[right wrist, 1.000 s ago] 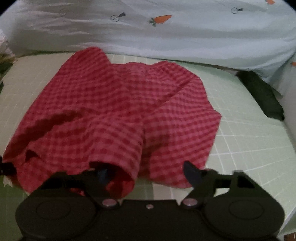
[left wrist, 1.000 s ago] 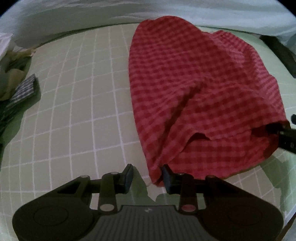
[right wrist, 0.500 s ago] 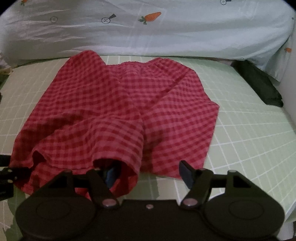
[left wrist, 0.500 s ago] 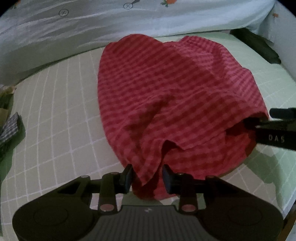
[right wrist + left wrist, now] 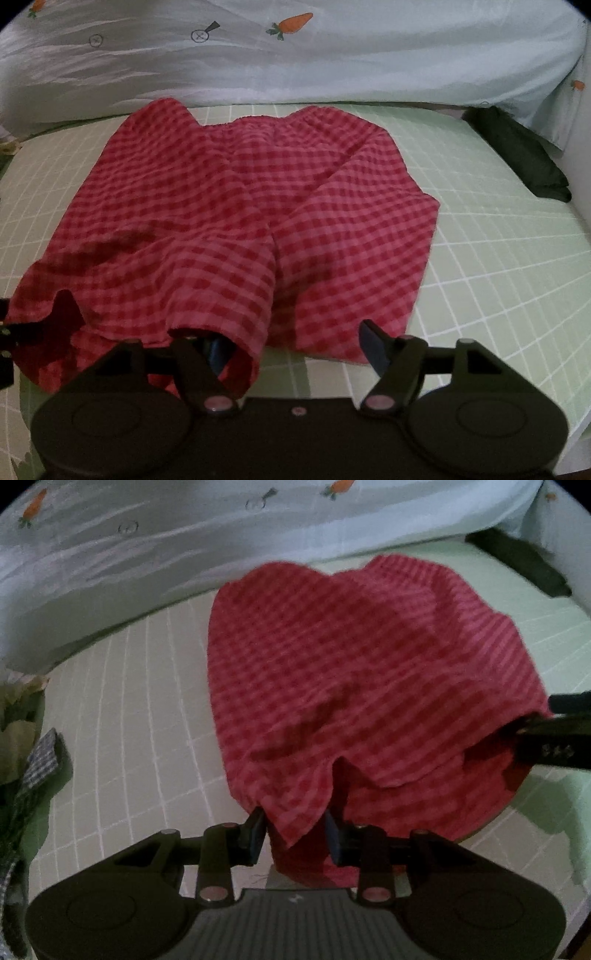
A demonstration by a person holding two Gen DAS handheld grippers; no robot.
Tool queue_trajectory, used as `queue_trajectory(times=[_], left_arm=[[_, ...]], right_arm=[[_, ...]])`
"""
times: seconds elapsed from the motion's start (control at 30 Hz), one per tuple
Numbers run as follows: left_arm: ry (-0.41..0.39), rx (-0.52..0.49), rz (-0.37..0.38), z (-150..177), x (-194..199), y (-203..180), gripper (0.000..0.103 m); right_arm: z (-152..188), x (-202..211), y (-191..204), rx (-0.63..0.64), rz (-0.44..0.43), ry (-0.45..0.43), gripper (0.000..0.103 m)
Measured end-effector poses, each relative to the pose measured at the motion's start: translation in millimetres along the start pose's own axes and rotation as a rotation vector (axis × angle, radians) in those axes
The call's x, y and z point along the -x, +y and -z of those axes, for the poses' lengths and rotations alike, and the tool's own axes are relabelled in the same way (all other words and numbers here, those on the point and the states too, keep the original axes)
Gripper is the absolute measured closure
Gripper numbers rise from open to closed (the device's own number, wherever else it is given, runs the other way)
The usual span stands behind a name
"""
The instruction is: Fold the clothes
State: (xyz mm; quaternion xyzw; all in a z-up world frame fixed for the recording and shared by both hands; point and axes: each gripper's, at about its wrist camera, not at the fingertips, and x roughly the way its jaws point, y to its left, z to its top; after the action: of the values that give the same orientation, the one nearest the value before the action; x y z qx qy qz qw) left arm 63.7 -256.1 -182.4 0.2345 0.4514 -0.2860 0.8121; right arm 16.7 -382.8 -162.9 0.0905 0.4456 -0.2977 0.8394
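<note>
A red checked garment (image 5: pixel 354 686) lies on the green grid mat (image 5: pixel 122 716), its near edge lifted. It also shows in the right wrist view (image 5: pixel 258 225). My left gripper (image 5: pixel 295 836) is open, with the garment's near left corner hanging between its fingers. My right gripper (image 5: pixel 295 347) is open wide; the cloth's hem drapes over its left finger, which is mostly hidden, and the right finger (image 5: pixel 373 345) is bare. The right gripper also shows in the left wrist view (image 5: pixel 546 738) at the garment's right edge.
A pale sheet with carrot prints (image 5: pixel 332 55) hangs behind the mat. A dark folded cloth (image 5: pixel 517 151) lies at the far right. A blue checked cloth (image 5: pixel 40 760) and other clothes lie at the left edge.
The left gripper moved right onto the garment's near corner, which now hangs between its fingers. Both grippers rose and the near edge is lifted higher. The right gripper stays open under the hem.
</note>
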Motion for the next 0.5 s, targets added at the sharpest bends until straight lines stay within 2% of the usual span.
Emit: queue_trajectory(times=[0.1, 0.2, 0.23, 0.3, 0.37, 0.4, 0.5], left_arm=[[0.003, 0.052, -0.011, 2, -1, 9, 0.069], [-0.008, 0.103, -0.011, 5, 1, 20, 0.097], [-0.015, 0.121, -0.009, 6, 2, 24, 0.101], [-0.036, 0.168, 0.011, 9, 6, 32, 0.103], [-0.078, 0.239, 0.014, 12, 17, 43, 0.103], [-0.102, 0.279, 0.012, 13, 24, 49, 0.103], [-0.204, 0.428, 0.057, 22, 53, 75, 0.103]], right_arm=[[0, -3, 1, 0.01, -0.004, 0.006, 0.03], [0, -4, 2, 0.019, -0.018, 0.009, 0.034], [1, -4, 2, 0.024, -0.023, 0.008, 0.038], [2, -2, 1, 0.032, -0.034, -0.006, 0.073], [2, 6, -3, 0.024, -0.061, -0.033, 0.092], [2, 11, -6, 0.016, -0.07, -0.056, 0.098], [1, 37, -10, 0.013, -0.079, -0.142, 0.099]])
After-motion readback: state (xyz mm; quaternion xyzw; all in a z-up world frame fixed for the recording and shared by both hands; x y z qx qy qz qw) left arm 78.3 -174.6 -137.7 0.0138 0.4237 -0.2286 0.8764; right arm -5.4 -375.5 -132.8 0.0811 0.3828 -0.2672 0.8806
